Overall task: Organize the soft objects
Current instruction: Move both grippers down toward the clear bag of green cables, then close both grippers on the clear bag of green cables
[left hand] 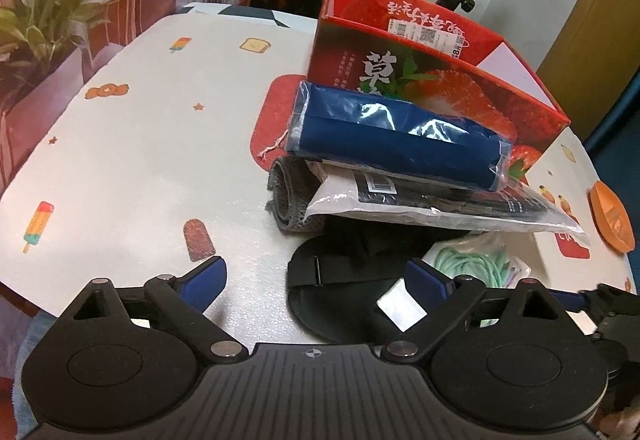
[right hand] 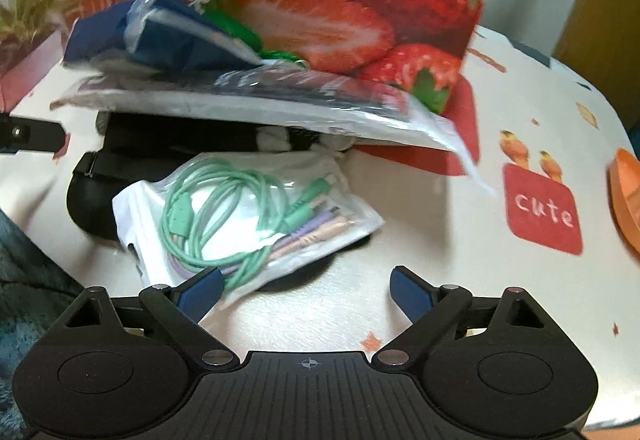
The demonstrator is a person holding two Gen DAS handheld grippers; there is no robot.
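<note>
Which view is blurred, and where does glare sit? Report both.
Right wrist view: motion blur smears the strawberry box and the stacked bags, though the cable pouch stays fairly readable. Left wrist view: sharp, with glare on the blue package; fisheye bends the table edge.

- the whole right wrist view is smeared, so the print on the red strawberry box (right hand: 344,7) at upper centre cannot be read.
- the black item (right hand: 184,139) is mostly hidden beneath the flat plastic packet (right hand: 256,99); what it is cannot be told.
- the orange object (right hand: 626,195) is cut off by the right edge.
- the grey rolled cloth (left hand: 286,195), centre of the left wrist view, is partly hidden under the packets.
</note>
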